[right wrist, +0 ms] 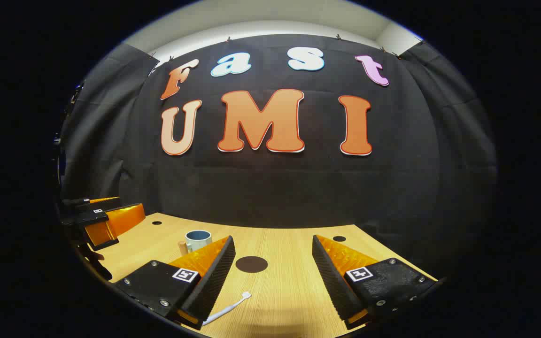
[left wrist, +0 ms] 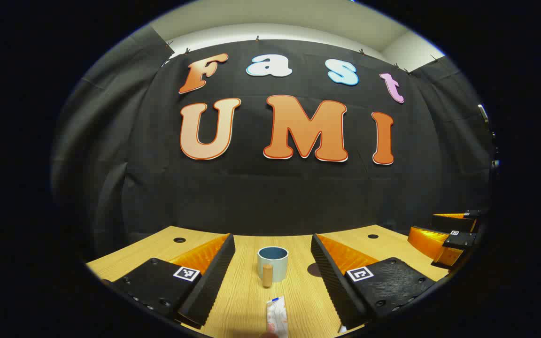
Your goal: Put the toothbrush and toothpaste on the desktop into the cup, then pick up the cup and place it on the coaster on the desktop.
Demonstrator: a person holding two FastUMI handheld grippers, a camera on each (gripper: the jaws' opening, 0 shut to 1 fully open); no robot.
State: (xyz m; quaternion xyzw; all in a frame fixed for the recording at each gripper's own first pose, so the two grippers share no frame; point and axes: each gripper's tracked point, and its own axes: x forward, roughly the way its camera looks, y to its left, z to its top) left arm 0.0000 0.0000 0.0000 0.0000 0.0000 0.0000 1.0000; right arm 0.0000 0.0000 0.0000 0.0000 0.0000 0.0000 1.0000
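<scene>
On the pale wooden bench point(left wrist: 247, 300), the left gripper view looks straight at a light blue cup with a stubby wooden handle point(left wrist: 273, 264), upright and empty, its handle turned toward the camera. Nearer the camera lies a white toothpaste tube with a blue cap point(left wrist: 277, 318), flat on the bench, cap end toward the cup and apart from it. Just right of the cup, a dark edge of the round coaster point(left wrist: 314, 269) peeks out beside a finger. The left tool point(left wrist: 273, 265) stands wide open, holding and touching nothing; the cup and tube sit in the gap between its fingers. At the far right edge the other tool shows, also spread.

From the right gripper view, the left tool point(right wrist: 104, 218) shows at the far left, then the cup point(right wrist: 198, 240), standing behind the near left finger. The dark brown round coaster point(right wrist: 251, 264) lies bare in full view, well apart from the cup. A slim white toothbrush point(right wrist: 228, 307) lies near the bottom, its handle running under the left finger. The right tool point(right wrist: 273, 263) is wide open and grips nothing.
</scene>
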